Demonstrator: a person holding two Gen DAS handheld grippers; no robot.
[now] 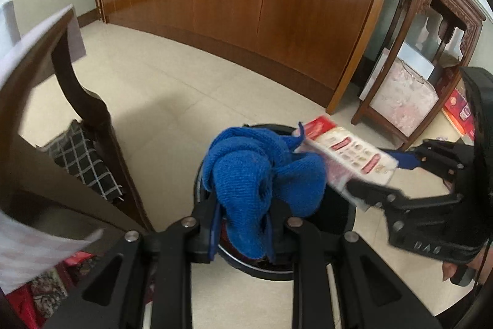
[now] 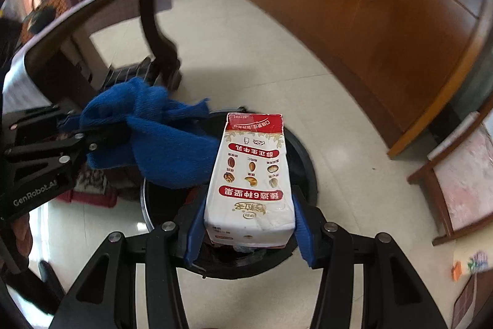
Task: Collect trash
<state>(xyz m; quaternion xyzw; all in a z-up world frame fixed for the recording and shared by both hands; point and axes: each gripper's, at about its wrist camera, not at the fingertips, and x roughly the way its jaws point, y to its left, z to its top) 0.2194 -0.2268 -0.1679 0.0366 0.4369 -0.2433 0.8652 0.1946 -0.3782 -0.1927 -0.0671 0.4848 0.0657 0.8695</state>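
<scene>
A crumpled blue cloth (image 1: 252, 165) hangs from my left gripper (image 1: 243, 215), whose jaws are shut on its lower folds. It hovers over a round black trash bin (image 1: 342, 224) on the tiled floor. My right gripper (image 2: 249, 224) is shut on a white and red milk carton (image 2: 249, 171), blue pads (image 2: 303, 230) pressing on both its sides above the bin (image 2: 305, 156). In the left wrist view the carton (image 1: 345, 156) touches the cloth's right edge, with the right gripper (image 1: 379, 171) behind it. The right wrist view shows the cloth (image 2: 166, 144) and the left gripper (image 2: 101, 134) to the carton's left.
A long wooden cabinet (image 1: 277, 5) runs along the far wall. A dark table with a curved leg (image 1: 86, 100) stands close on the left, with a checked cloth (image 1: 83, 162) beneath it. A carved stand with a pink cushioned stool (image 1: 400, 100) is at right.
</scene>
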